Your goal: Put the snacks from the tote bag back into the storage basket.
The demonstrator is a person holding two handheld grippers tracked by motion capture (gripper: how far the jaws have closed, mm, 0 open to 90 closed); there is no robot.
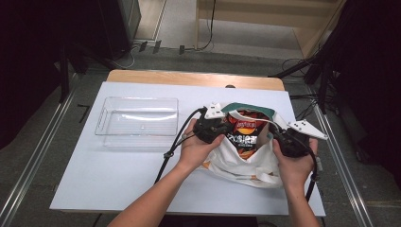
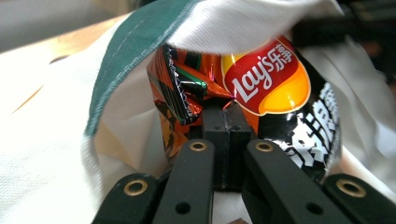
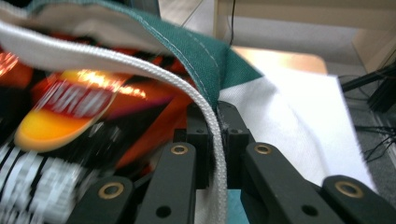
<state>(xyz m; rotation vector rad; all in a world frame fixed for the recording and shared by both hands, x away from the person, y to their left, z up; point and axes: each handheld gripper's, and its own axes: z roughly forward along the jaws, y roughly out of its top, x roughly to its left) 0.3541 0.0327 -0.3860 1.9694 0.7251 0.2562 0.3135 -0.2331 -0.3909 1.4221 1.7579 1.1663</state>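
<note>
A white cloth tote bag (image 1: 236, 163) with a green rim (image 1: 250, 108) lies on the table, its mouth facing away from the person. Inside it stands a red, orange and black Lay's chip bag (image 1: 243, 132). At the mouth's left side my left gripper (image 1: 223, 129) is inside the opening. In the left gripper view this gripper (image 2: 226, 108) is shut, pinching a fold of the chip bag (image 2: 271, 79). My right gripper (image 1: 275, 138) is at the mouth's right side. In the right gripper view it (image 3: 217, 109) is shut on the white strap (image 3: 140, 70) and green rim of the tote.
A clear plastic tray (image 1: 101, 118) sits empty on the white tabletop (image 1: 118, 179) to the left of the bag. A wooden edge (image 1: 189, 78) runs along the table's far side. Cables trail from both grippers toward the person.
</note>
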